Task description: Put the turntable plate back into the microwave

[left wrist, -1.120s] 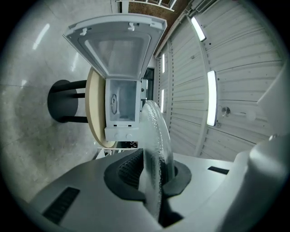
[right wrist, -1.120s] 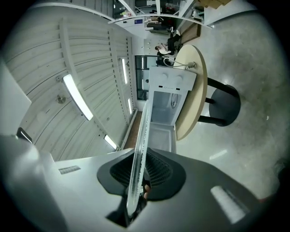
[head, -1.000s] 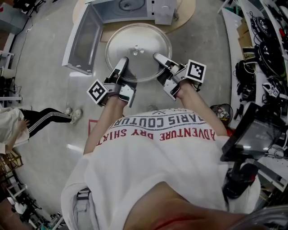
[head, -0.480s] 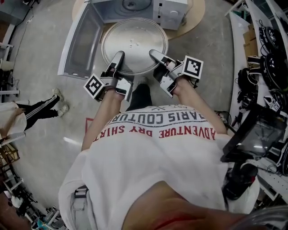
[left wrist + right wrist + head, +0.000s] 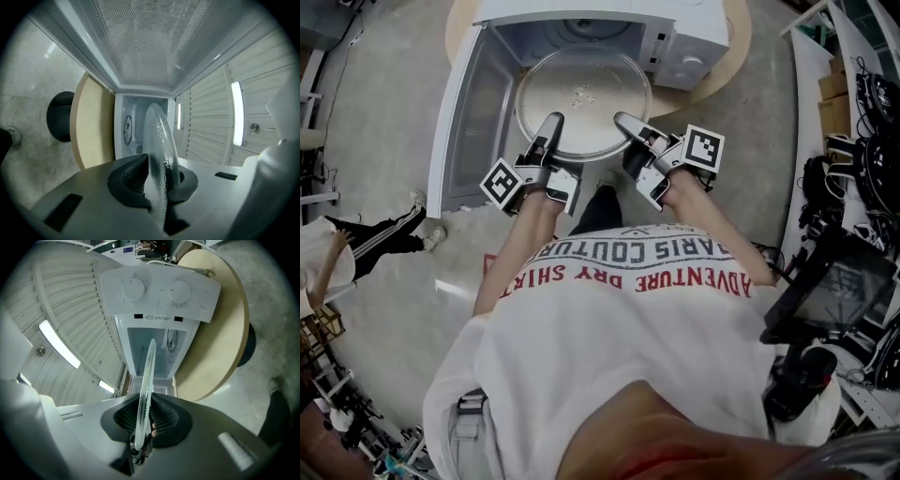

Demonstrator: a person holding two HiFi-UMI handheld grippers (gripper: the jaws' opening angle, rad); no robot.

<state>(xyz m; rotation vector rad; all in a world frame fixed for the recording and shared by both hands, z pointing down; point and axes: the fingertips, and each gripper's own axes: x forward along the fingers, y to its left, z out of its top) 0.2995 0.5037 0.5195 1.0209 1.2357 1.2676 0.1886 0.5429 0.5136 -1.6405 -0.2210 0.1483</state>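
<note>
Holding the plate at the microwave's mouth

Both grippers carry the plate (image 5: 583,98), a round clear disc held about level, just in front of the open microwave (image 5: 694,42), with its far edge at the opening. The door (image 5: 464,103) is swung wide to the left, and the microwave sits on a round wooden table (image 5: 736,47).

The left gripper (image 5: 549,124) is clamped on the near-left rim and the right gripper (image 5: 628,122) on the near-right rim. Each gripper view shows the disc edge-on, with the rim pinched between the ribbed pads and the lit cavity straight ahead past it.

The plate looks like glass, so it is likely stiff, fairly heavy for its thinness, smooth enough to slide in the pads, and liable to chip or crack if knocked. Both holds are on the near side, so most of the weight hangs out beyond the jaws and would tend to tip the far edge down. A firm, even squeeze on the thicker rim is the sensible hold, with the two grippers kept level with each other.

Going in, the far edge must clear the cavity frame and the disc should be lowered flat onto the floor, not dropped
</note>
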